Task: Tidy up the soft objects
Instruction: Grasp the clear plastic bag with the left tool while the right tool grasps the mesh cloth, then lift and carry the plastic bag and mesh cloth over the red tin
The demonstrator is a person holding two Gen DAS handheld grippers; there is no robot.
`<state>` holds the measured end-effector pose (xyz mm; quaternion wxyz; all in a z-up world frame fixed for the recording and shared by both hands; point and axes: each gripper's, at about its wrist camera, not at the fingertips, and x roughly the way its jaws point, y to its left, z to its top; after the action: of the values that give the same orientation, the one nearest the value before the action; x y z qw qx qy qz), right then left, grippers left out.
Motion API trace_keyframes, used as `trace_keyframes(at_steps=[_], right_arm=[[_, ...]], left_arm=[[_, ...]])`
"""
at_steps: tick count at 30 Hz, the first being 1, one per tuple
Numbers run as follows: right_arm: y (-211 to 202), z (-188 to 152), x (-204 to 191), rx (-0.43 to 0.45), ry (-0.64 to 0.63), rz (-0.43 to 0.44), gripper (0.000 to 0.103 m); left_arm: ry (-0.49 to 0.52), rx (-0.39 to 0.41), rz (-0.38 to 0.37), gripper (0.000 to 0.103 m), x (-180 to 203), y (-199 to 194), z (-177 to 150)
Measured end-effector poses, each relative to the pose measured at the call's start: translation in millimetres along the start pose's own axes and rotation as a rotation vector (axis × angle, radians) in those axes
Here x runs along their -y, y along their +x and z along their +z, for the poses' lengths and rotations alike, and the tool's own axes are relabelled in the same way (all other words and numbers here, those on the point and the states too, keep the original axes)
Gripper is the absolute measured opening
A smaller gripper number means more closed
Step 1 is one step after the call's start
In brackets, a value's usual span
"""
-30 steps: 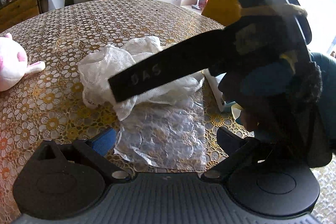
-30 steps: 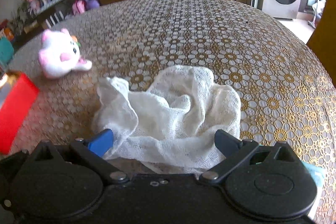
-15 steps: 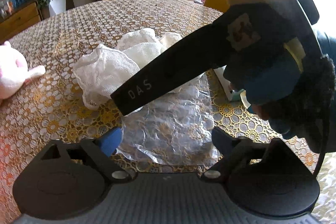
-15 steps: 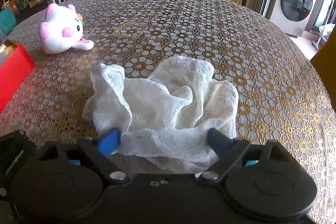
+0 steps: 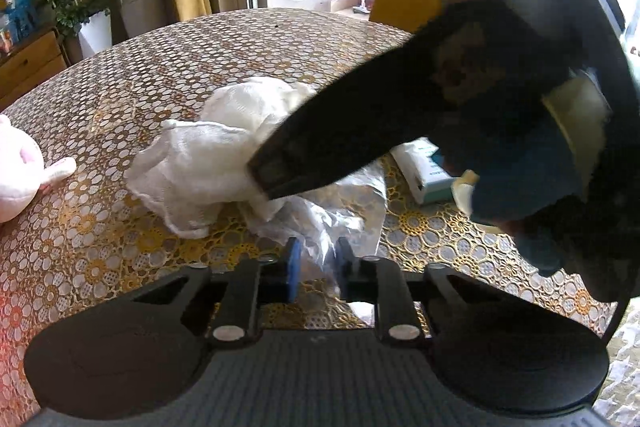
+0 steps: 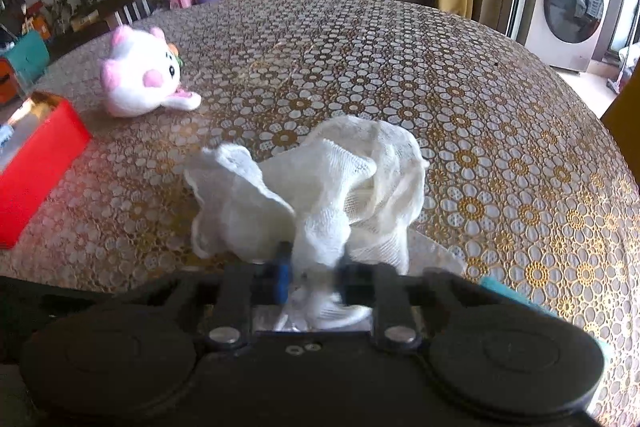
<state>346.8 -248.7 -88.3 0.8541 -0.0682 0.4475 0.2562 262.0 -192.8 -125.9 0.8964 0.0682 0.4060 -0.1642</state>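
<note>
Now both closing: left gripper [image 5: 316, 261] pinches clear plastic sheet [image 5: 340, 211], right gripper [image 6: 314, 273] pinches white gauze cloth [image 6: 320, 187] beside it.

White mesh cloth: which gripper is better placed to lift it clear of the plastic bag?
Right. The right gripper, jaws closing, already has a fold of the white mesh cloth between them. The left gripper, also closing, pinches the clear plastic bag instead, so it can likely hold that down.

- The right tongs [image 6: 314, 277] are closing on a crumpled white gauze cloth [image 6: 320, 183] bunched between them.
- A pink-and-white plush toy [image 6: 140, 75] and a red box [image 6: 36, 163] sit apart on the flower-patterned desk [image 6: 500, 147].
</note>
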Motion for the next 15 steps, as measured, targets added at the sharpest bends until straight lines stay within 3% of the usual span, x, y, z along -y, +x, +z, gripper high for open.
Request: trace_keyframes(at_steps=[6, 15], right_arm=[[-19, -4, 4, 0.084, 0.06, -0.007, 0.008], [-74, -5, 8, 0.235, 0.15, -0.019, 0.007]], left_arm=[[-0.046, 0.011, 0.001, 0.009, -13, -8, 3], [-0.087, 0.044, -0.002, 0.008, -34, -37, 4]])
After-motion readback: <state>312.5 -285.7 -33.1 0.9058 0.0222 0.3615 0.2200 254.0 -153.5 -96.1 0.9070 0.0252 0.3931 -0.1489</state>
